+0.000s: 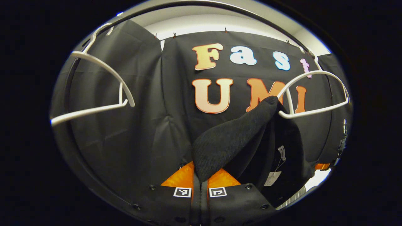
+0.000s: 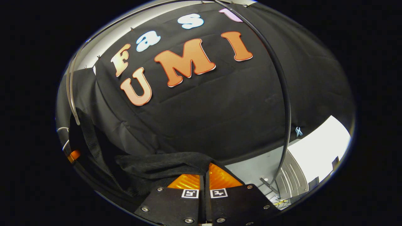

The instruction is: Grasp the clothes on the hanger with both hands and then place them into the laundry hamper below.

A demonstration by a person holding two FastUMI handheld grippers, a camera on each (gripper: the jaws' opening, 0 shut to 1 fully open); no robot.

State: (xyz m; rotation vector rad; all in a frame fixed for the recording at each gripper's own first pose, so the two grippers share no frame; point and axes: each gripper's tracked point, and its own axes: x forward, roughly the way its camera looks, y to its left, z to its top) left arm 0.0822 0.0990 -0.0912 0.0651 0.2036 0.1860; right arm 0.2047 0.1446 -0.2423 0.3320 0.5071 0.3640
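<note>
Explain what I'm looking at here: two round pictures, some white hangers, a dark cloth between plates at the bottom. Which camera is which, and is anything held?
There is no robot arm: a person carries a two-finger tool in each hand, and a fisheye camera rides on each, looking forward along its jaws.

The left gripper view shows the left gripper at the bottom, jaws closed on a fold of the dark garment. The garment is still draped over the right white hanger; another white hanger hangs bare on the left.

The right gripper view shows the right gripper, jaws pinching another part of the same garment. To the lower right is a pale ribbed hamper.

So both tools grip the garment; it has not reached the hamper yet.
</note>
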